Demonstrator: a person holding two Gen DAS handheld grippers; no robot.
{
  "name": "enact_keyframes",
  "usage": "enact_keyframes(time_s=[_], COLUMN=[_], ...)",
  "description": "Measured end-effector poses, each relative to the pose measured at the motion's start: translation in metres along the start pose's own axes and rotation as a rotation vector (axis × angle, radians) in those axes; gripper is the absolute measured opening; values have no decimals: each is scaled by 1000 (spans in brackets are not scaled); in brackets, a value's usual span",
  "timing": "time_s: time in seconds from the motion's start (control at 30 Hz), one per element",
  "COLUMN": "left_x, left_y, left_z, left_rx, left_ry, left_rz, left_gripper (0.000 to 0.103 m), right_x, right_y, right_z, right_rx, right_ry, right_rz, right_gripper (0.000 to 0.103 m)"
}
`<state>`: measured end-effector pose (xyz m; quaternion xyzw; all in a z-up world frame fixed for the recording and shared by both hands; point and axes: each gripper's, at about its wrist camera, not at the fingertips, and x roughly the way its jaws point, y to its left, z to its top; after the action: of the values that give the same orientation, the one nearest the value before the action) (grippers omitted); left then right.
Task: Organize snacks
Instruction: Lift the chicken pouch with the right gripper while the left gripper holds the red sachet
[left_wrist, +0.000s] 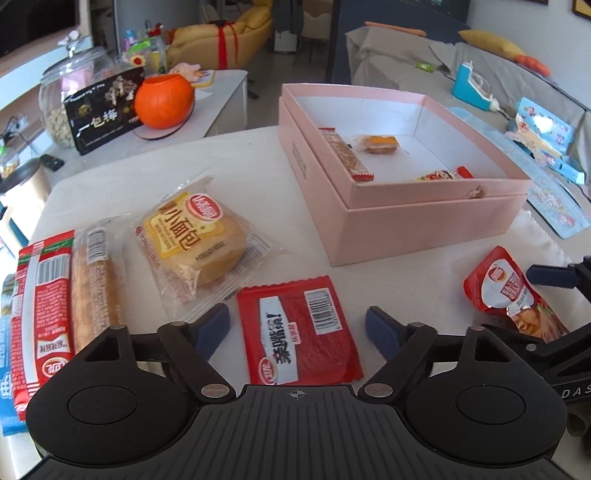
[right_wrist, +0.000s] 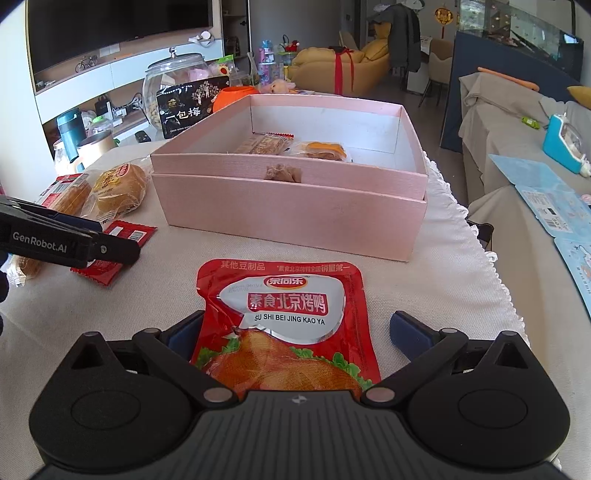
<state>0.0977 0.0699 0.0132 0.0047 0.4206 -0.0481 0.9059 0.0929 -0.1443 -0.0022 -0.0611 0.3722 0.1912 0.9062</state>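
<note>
- Left wrist view: left gripper (left_wrist: 297, 326) wide open, nothing held, blue pads either side of a flat red sachet (left_wrist: 299, 332) lying on the table (left_wrist: 258, 155).
- Sachet looks thin, light, floppy, glossy foil, so prob. slippery; best pinched across its width near an edge seam. Barcode plus Chinese lettering on it, not legible enough to quote.
- Bread (left_wrist: 195, 236) in clear wrap sits further left: soft, squashes easily, take it gently by the wrap end. Label reads "小面包".
- Long wafer pack (left_wrist: 44, 317) and a clear-wrapped stick (left_wrist: 94, 291) at far left, touching each other.
- Pink box (left_wrist: 406, 206) beyond, lid off, already holds three small snacks.
- Black pack behind it reads "一包梅".
- Right wrist view: right gripper (right_wrist: 295, 328) also wide open, empty, jaws straddling the red pouch (right_wrist: 284, 321) on the table, just in front of the box (right_wrist: 288, 206).
- Pouch is puffy, foil, light, w/ soft contents; grab the flat lower part or a side seam, not the slick silver panel.
- Print: "素食北京烤鸭", "SU SHI BEI JING KAO YA".
- Left gripper's arm reads "GenRobot.AI".
</note>
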Motion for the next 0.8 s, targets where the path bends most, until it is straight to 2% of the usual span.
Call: enact_keyframes(time_s=[0.03,0.1,0.2,0.23,0.27,0.4,0.5,0.57,0.6,0.63,0.7,0.8], left_x=[3,2,-10,-15,-21,-36,-39,-39,-40,-40,-40,-40], left_y=[-6,-13,-16,-17,-17,-18,-17,-18,-19,-18,-18,-17], left_z=[-1,-4,-14,-18,-23,-39,-45,-45,-46,-46,-46,-47], left_rx=[25,46,48,55,56,49,38,32,31,33,39,39], left_ry=[1,-18,-25,-26,-25,-24,-42,-45,-46,-46,-50,-56], left_rz=[6,12,-8,-13,-21,-54,-56,-57,-57,-57,-59,-62], left_gripper=[96,94,82,72,67,67,67,67,67,67,67,67], right_x=[0,0,-1,-2,-4,-6,-2,-1,-1,-3,-8,-21], right_y=[-1,-3,-5,-5,-6,-14,-14,-6,-2,3,3,1], right_z=[0,2,2,1,1,3,7,9,10,11,12,14], right_rx=[-6,-10,-17,-19,-15,49,74,41,14,-9,-3,19], right_ry=[5,17,26,27,28,17,23,36,42,43,63,59], right_rz=[5,21,39,43,48,76,65,20,5,-8,39,78], right_gripper=[103,103,103,103,103,103,103,98,90,86,83,62])
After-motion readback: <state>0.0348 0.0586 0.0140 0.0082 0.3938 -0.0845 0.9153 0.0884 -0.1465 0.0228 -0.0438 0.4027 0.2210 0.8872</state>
